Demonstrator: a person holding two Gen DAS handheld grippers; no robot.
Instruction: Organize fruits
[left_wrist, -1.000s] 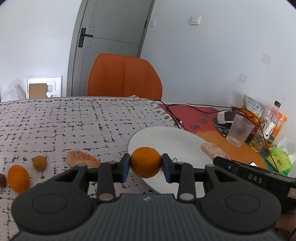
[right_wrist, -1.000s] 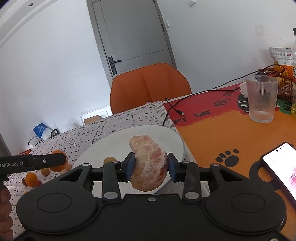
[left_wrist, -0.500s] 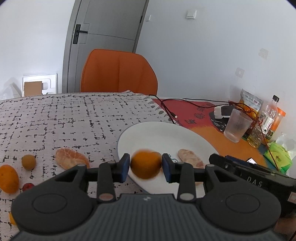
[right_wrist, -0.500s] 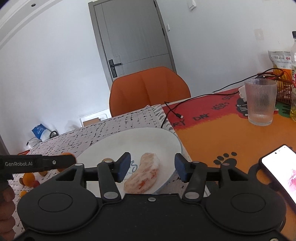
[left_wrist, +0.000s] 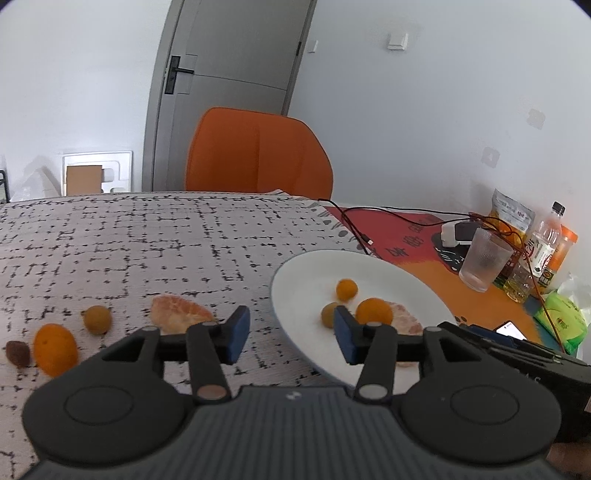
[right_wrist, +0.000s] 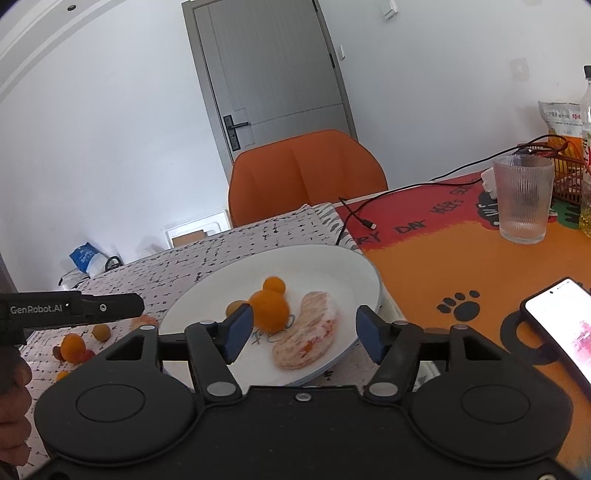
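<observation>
A white plate (left_wrist: 306, 280) (right_wrist: 332, 266) holds a small orange (left_wrist: 373, 311) (right_wrist: 269, 309), a smaller orange fruit (left_wrist: 346, 288) (right_wrist: 274, 285), a yellowish round fruit (left_wrist: 328, 314) (right_wrist: 235, 306) and a peeled citrus half (left_wrist: 406, 322) (right_wrist: 306, 332). My left gripper (left_wrist: 291, 334) is open and empty at the plate's left rim. My right gripper (right_wrist: 303, 332) is open and empty above the plate's near edge. On the cloth to the left lie another peeled half (left_wrist: 179, 313), an orange (left_wrist: 55, 349), a yellowish fruit (left_wrist: 96, 319) and a dark red one (left_wrist: 16, 353).
An orange chair (left_wrist: 258, 155) stands behind the table. A ribbed glass (right_wrist: 522, 199) (left_wrist: 484, 258), bottles (left_wrist: 543, 247), a snack bag (left_wrist: 511, 214) and cables (left_wrist: 388, 212) sit at the right. A lit phone (right_wrist: 561, 325) lies at the near right on the orange mat.
Both grippers have opened. The left let its orange go onto the plate; the right let go the peeled half there. Both have drawn back a little.
</observation>
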